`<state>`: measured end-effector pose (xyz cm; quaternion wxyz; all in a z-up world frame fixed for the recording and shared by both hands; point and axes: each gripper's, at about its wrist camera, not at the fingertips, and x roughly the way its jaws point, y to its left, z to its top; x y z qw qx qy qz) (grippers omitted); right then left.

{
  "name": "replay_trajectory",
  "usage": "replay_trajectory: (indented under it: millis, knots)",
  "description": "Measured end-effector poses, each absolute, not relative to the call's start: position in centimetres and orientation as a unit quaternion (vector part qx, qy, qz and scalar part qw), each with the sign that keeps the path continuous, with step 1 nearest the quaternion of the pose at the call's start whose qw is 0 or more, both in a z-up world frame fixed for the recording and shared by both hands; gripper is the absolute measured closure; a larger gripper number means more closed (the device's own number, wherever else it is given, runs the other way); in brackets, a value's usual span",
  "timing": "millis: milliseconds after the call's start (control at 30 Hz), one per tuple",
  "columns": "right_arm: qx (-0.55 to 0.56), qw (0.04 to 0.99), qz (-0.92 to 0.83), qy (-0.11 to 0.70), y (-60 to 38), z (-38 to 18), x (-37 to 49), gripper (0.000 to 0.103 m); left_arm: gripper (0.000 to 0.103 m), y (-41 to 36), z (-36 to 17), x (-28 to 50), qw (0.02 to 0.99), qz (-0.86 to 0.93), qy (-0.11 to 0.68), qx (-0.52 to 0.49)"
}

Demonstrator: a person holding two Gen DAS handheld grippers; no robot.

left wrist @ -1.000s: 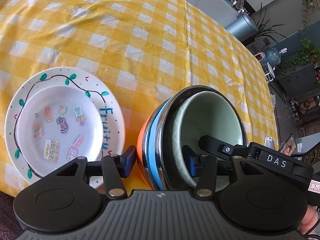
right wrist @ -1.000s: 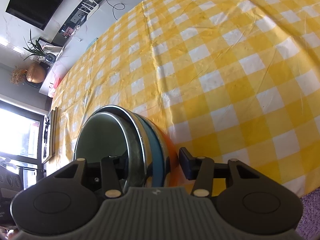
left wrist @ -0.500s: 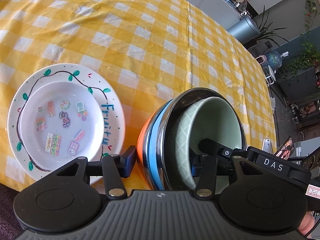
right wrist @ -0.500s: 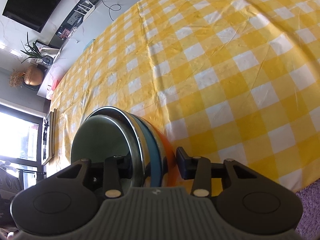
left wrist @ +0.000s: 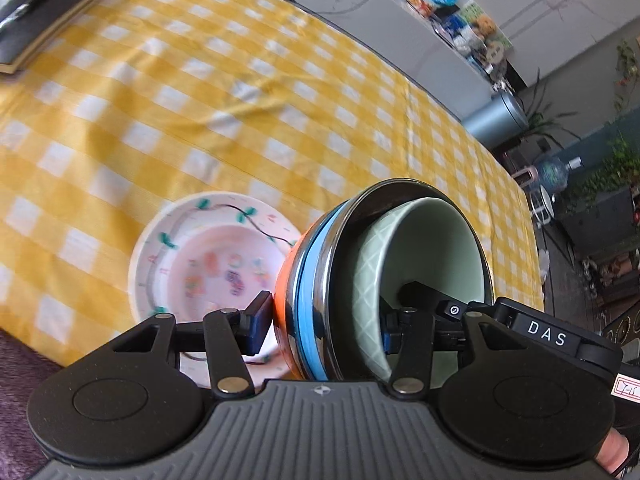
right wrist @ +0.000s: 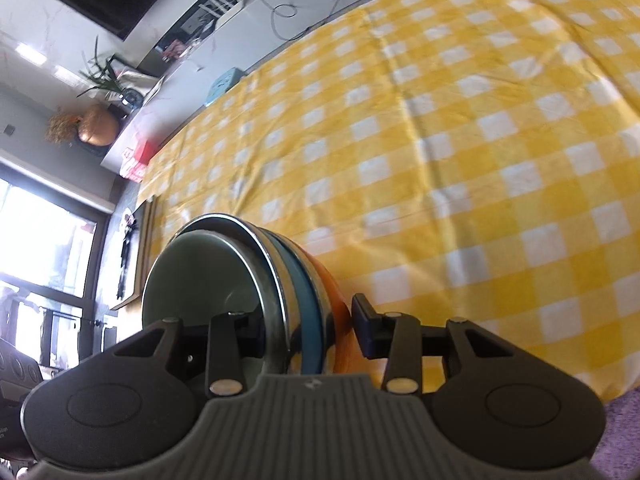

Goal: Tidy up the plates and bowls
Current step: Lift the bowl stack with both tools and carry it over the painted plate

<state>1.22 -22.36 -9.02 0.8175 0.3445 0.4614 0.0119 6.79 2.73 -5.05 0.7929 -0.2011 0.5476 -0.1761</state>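
A nested stack of bowls (left wrist: 304,296), orange outside, then blue, steel and a pale green one innermost, hangs tilted above the yellow checked table. My left gripper (left wrist: 324,326) is shut on its wall, one pad on the orange outside and the other inside the green bowl. From the opposite side my right gripper (right wrist: 308,328) is shut on the bowl stack (right wrist: 308,292) the same way. A white vine-painted plate (left wrist: 160,248) with a smaller sticker-covered plate (left wrist: 224,272) on it lies just left of the stack, partly hidden behind it.
A black notebook (left wrist: 44,20) lies at the far left corner of the table (left wrist: 280,92). A small blue box (right wrist: 224,84) stands at the far table edge. The near table edge and a purple rug (left wrist: 16,360) lie below the grippers.
Both grippers rose with the bowl stack, lifting it off the cloth and carrying it towards the plates. The right gripper's outer pad closed in against the orange bowl.
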Motion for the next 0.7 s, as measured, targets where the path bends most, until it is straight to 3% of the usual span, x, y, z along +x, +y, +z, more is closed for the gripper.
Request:
replay_trajectory:
  millis: [333,700]
  knots:
    - [0.32,0.809,0.047,0.491,-16.8,-9.6,4.3,0.064,0.047,7.9,-6.0,7.5,0.791,-0.127,0.55,-0.236]
    - [0.314,0.801,0.041,0.508,-16.3,-10.9,5.6,0.065,0.047,8.4,-7.6,8.5,0.78,-0.123,0.563,-0.242]
